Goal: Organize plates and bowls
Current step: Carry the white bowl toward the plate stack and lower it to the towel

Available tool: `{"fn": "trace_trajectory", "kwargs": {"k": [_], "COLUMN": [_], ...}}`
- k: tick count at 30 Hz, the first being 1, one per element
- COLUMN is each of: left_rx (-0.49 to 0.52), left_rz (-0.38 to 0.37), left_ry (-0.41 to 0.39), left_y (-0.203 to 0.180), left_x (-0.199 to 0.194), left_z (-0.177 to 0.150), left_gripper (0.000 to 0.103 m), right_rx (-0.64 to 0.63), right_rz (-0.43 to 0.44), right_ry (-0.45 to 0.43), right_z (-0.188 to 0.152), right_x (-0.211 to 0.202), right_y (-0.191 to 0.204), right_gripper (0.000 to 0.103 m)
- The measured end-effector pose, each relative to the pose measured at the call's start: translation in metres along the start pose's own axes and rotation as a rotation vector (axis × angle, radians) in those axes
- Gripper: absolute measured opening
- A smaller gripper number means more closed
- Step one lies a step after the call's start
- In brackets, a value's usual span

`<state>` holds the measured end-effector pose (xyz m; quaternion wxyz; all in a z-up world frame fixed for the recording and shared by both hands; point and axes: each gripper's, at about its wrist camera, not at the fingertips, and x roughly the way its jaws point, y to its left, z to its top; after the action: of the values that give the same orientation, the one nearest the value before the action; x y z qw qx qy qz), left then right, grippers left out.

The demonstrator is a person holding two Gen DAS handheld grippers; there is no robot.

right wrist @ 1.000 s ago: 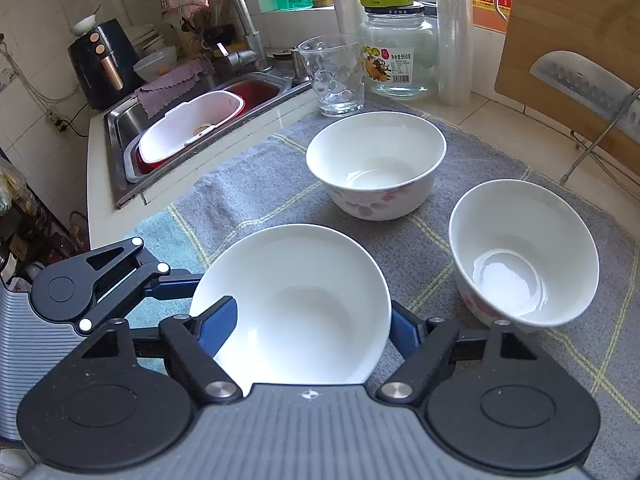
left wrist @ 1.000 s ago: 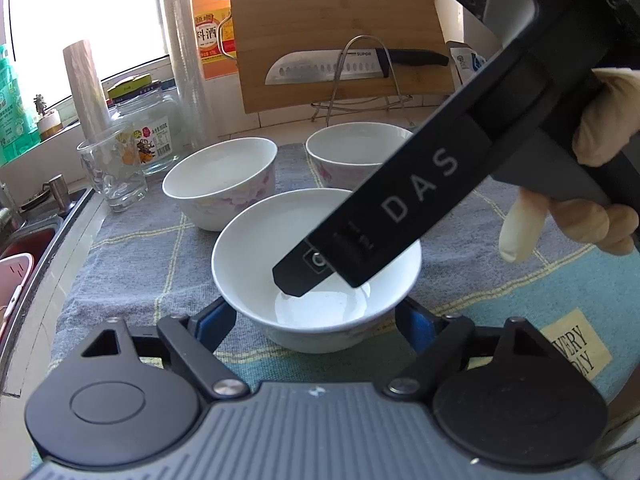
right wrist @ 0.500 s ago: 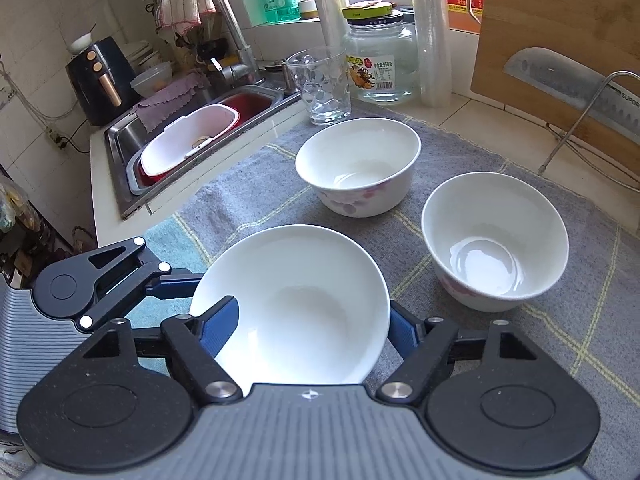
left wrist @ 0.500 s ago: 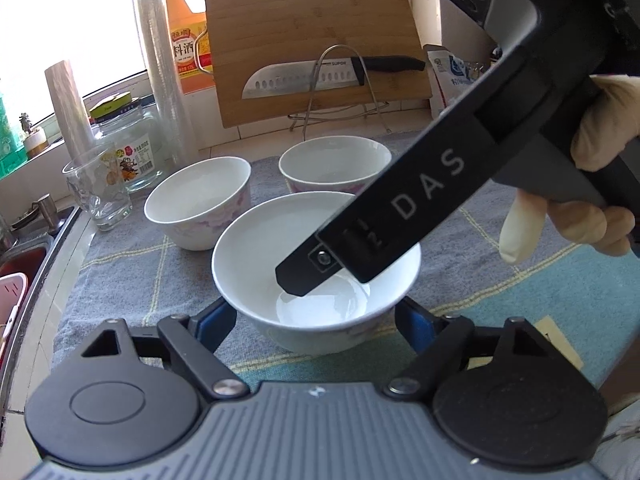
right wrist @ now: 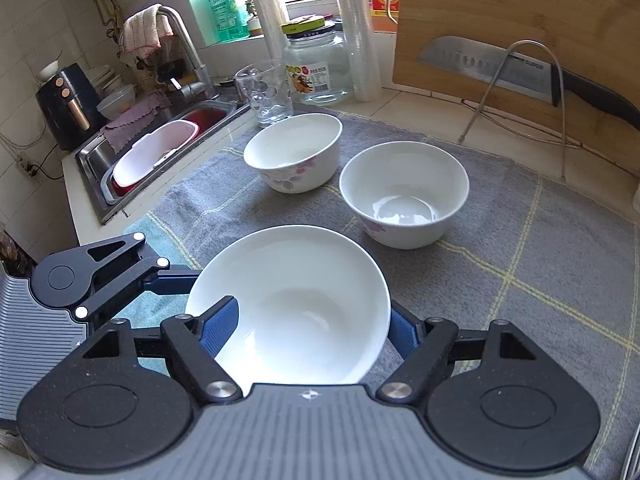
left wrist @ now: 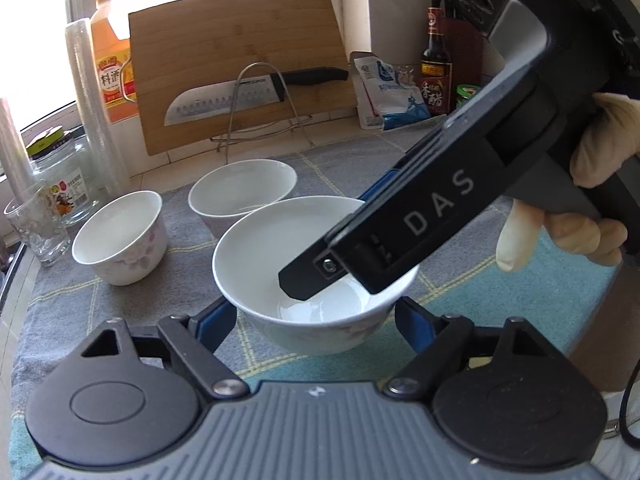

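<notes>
Three bowls sit on a cloth (right wrist: 520, 248) spread over the worktop (right wrist: 420, 104). The near bowl (right wrist: 296, 304) lies between the fingers of both grippers; the middle bowl (right wrist: 404, 196) and the far bowl (right wrist: 296, 152) stand behind it, close together. A glass (right wrist: 264, 92) and a jar (right wrist: 316, 64) stand behind the far bowl, by the sink (right wrist: 160, 148) at the worktop's left edge. A cutting board (right wrist: 512, 20) leans at the back edge.

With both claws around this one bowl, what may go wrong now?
1. The right claw grips only the near bowl's rim, one finger inside; it may tilt or slip.
2. The left claw straddles the same bowl, so the claws may collide.
3. Two bowls stand close; a swing may hit them.
</notes>
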<state>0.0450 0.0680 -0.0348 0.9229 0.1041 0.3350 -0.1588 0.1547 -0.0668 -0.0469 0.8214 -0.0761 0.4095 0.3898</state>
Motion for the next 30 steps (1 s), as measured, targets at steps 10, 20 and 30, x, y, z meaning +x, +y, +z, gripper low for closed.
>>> {"fn": "trace_trajectory", "kwargs": {"k": [10, 20, 30], "left_rx": [0.059, 0.088, 0.091], "left_rz": [-0.105, -0.17, -0.179], "left_ry": [0.006, 0.033, 0.047], "left_y": [-0.02, -0.031, -0.031], "left_x": [0.009, 0.025, 0.03], "left_z": [0.007, 0.009, 0.007], "left_gripper": [0.086, 0.086, 0.086], "right_rx": [0.081, 0.136, 0.139], "right_rz": [-0.066, -0.1, -0.096], "right_ry": [-0.008, -0.004, 0.007], "right_z": [-0.026, -0.043, -0.045], "right_x": [-0.022, -0.029, -0.028], "right_y": [-0.019, -0.032, -0.035], "right_gripper": [0.083, 0.083, 0.083]}}
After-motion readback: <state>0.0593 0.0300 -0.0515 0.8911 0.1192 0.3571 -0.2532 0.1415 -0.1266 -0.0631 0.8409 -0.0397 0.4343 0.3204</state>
